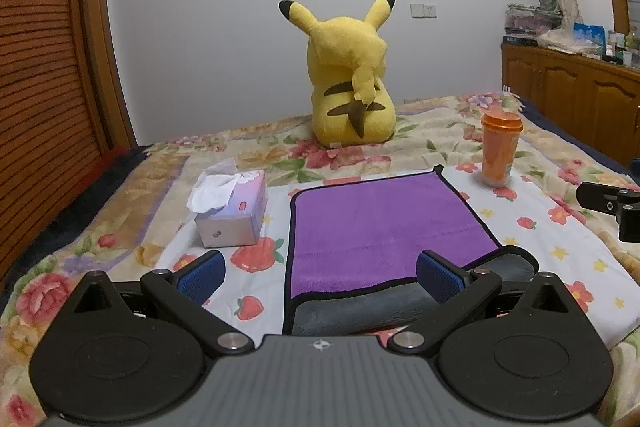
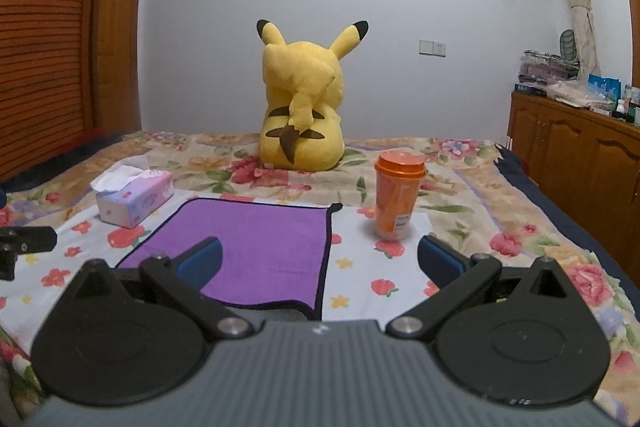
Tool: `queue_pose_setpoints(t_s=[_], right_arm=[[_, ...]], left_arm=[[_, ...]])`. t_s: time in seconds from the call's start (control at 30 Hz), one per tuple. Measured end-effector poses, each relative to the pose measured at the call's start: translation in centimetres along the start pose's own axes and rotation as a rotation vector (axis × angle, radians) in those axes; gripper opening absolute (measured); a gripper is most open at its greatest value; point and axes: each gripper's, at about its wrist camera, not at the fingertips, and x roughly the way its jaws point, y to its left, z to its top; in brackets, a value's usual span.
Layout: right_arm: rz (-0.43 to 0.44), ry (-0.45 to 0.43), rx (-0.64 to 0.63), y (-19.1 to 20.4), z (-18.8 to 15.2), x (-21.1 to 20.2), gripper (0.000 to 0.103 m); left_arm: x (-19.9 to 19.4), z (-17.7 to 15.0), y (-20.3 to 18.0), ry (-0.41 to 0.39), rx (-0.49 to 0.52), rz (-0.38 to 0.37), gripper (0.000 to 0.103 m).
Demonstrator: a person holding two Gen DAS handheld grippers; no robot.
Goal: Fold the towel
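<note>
A purple towel (image 1: 384, 223) with black trim lies flat on the bed, its near edge showing the grey underside (image 1: 360, 311). It also shows in the right wrist view (image 2: 256, 247). My left gripper (image 1: 320, 275) is open and empty, hovering over the towel's near edge, jaws wide apart. My right gripper (image 2: 320, 263) is open and empty, above the towel's near right corner. The right gripper's body shows at the right edge of the left view (image 1: 616, 207). The left gripper's body shows at the left edge of the right view (image 2: 20, 247).
A tissue box (image 1: 232, 211) sits left of the towel. An orange lidded cup (image 1: 500, 151) stands at its far right. A yellow plush toy (image 1: 352, 83) sits behind on the floral bedspread (image 1: 560, 227). A wooden cabinet (image 1: 580, 91) stands at the right, louvred doors (image 1: 40, 67) at the left.
</note>
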Motion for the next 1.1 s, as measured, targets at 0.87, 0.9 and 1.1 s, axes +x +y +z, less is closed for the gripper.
queue_pose_setpoints(t_s=[0.87, 0.9, 1.1], right_arm=[[0.149, 0.120, -0.037, 0.4, 0.4, 6.7, 0.103], [0.156, 0.122, -0.038, 0.3, 0.4, 7.0, 0.103], [0.191, 0.136, -0.027, 0.0, 0.3, 8.3, 0.103]], left_arm=[[9.3, -0.1, 2.8, 0.201, 0.056, -0.046, 0.103], [9.7, -0.3, 2.8, 0.209, 0.062, -0.049, 0.103], [12.4, -1.1, 3.0, 0.280, 0.073, -0.077, 0.096]])
